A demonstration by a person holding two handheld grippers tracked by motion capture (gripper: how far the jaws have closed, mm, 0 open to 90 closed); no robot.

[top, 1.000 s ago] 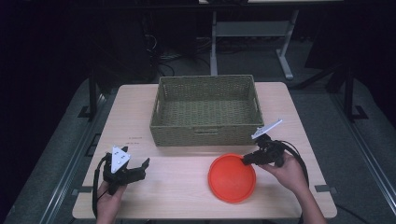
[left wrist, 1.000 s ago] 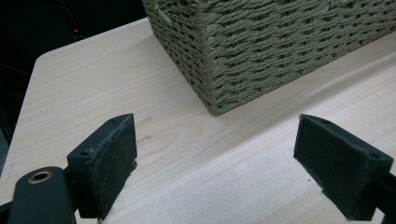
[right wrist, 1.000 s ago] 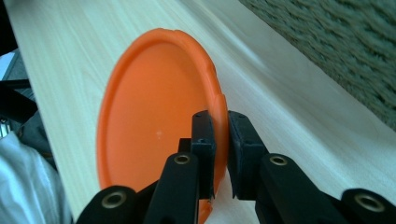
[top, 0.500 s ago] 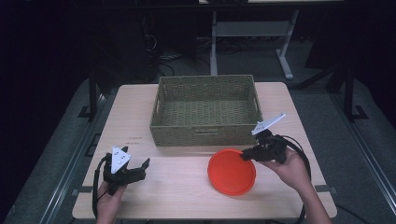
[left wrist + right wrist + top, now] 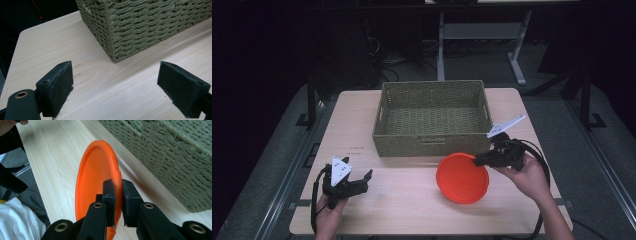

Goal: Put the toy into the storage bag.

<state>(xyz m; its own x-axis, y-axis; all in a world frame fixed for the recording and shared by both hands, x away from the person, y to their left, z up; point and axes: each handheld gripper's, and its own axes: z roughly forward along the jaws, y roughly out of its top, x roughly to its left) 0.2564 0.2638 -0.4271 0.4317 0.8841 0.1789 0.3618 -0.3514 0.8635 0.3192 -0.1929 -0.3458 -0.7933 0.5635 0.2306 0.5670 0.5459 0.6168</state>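
The right gripper [image 5: 478, 159] is clamped on the rim of the orange plate [image 5: 462, 177]; in the right gripper view both pads pinch the plate's edge [image 5: 115, 178] w/ no gap, so the grip looks firm. The plate is tilted, its gripped side raised, and hangs just in front of the wicker basket [image 5: 432, 145], close to the basket's front wall but not over it. Whether its low edge touches the table [image 5: 412, 200] can't be told from the high view.

The left gripper [image 5: 353, 181] sits low near the table's front-left corner, jaws wide apart w/ nothing between them; the left gripper view looks across bare wood to the basket's near corner [image 5: 112, 37], pads [image 5: 56, 87] well clear of it.

Judged progress: the work looks like putting the plate into the basket. Grasp is done, lift is underway. Left to do: raise the plate above the basket rim, carry it fwd over the opening, lower it in, let go. The basket interior [image 5: 434, 117] looks empty, so there is room. Roughly a third along, by this read. The left side has no visible part in it so far
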